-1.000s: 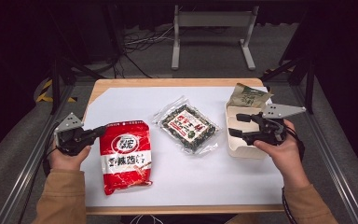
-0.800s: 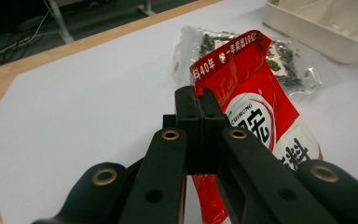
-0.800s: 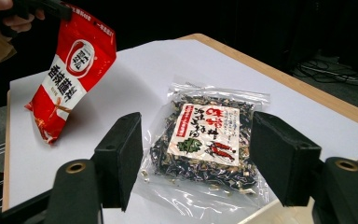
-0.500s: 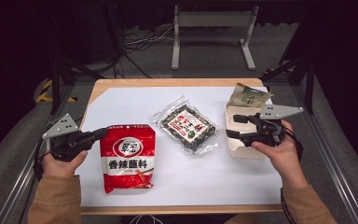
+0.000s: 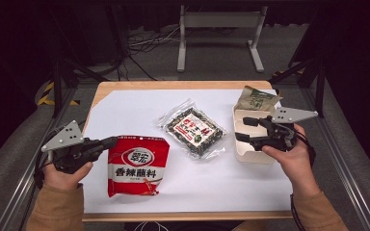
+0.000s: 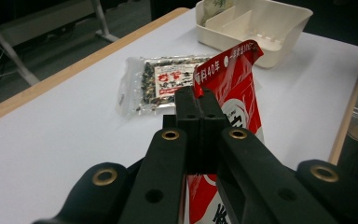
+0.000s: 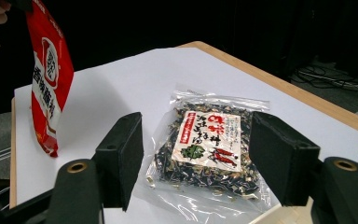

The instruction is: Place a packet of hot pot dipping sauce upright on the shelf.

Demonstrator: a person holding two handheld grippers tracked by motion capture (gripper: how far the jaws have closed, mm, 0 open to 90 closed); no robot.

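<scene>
A red snack bag (image 5: 137, 166) with white print hangs by its top corner from my left gripper (image 5: 110, 142), which is shut on that corner. In the left gripper view the pads (image 6: 199, 100) pinch the bag's edge (image 6: 235, 88). From the right gripper view the bag (image 7: 49, 79) is upright, its lower end near the white tabletop. A clear packet of dark dried mix (image 5: 195, 129) lies flat mid-table. My right gripper (image 5: 243, 129) is open over the cream tray (image 5: 250, 154), its jaws pointing at the packet (image 7: 209, 144) with nothing between them.
A green-brown pouch (image 5: 256, 98) stands in the far end of the cream divided tray (image 6: 279, 46). White paper covers the wooden table (image 5: 173, 85). Metal rails run along both sides, and a stand and cables sit on the floor beyond.
My left gripper has drawn back to the left and risen, taking the red bag's corner with it so the bag stands up off the table. The right gripper has stayed put.
</scene>
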